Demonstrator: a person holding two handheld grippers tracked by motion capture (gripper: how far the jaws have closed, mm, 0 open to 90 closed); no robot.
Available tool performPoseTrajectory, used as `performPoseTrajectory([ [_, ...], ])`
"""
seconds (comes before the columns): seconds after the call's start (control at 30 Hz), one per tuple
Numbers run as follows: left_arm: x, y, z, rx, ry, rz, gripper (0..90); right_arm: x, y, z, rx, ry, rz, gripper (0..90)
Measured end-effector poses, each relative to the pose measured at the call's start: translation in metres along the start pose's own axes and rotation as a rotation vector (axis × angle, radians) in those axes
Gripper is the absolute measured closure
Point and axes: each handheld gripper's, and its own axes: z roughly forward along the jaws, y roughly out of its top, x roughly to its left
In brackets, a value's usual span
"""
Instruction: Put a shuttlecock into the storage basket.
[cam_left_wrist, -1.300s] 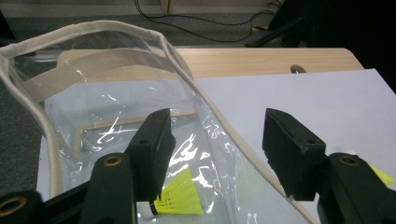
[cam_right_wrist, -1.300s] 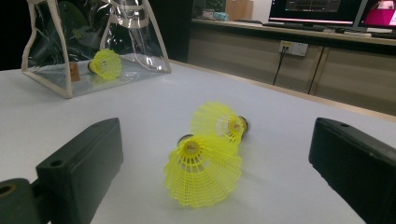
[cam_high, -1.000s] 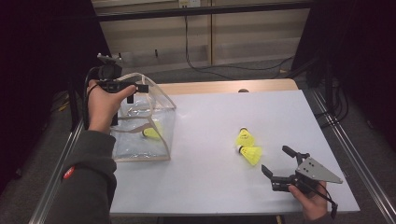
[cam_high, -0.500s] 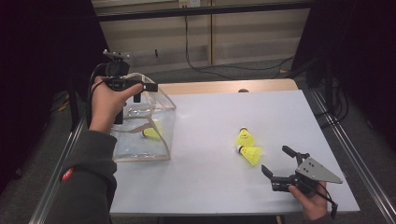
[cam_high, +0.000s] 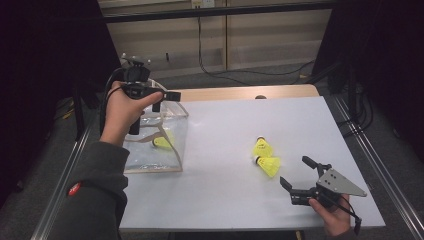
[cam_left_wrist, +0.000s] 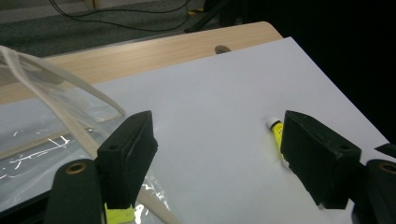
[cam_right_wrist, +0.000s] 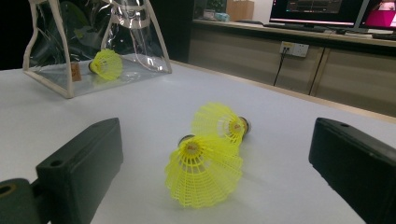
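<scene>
A clear bag (cam_high: 170, 150) with pale trim stands at the table's left, and one yellow shuttlecock (cam_high: 162, 142) lies inside it. My left gripper (cam_high: 167, 100) hovers over the bag's top, pointing right. Its jaws have just been opening and nothing is between them; the bag's rim (cam_left_wrist: 56, 93) curves past the left jaw. Two more yellow shuttlecocks (cam_high: 262, 147) (cam_high: 270, 166) lie side by side on the white sheet. My right gripper (cam_high: 294, 170) rests open near the front right, aimed at that pair. The nearer shuttlecock (cam_right_wrist: 203, 170) sits just ahead of its jaws.
The white sheet (cam_high: 225, 120) covers most of the table, with a strip of bare wood (cam_high: 240, 93) and a hole at the far edge. Metal rails run along both sides. Cables lie on the floor behind, and monitors (cam_right_wrist: 317, 11) glow beyond the bench.
My left hand has moved right across the top of the bag and risen slightly. Its jaws stand wider apart. The right hand and the shuttlecocks have stayed put.
</scene>
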Motion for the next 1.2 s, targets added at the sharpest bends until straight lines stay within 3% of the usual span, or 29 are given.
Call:
performPoseTrajectory([
  [0.63, -0.017, -0.004, 0.012, 0.003, -0.075, 0.025, 22.0, 0.000, 0.000, 0.000, -0.001, 0.001, -0.003, 2.8],
  [1.2, -0.032, -0.012, 0.028, 0.017, -0.151, 0.073, 16.7, 0.000, 0.000, -0.001, 0.000, 0.003, -0.005, 2.8],
])
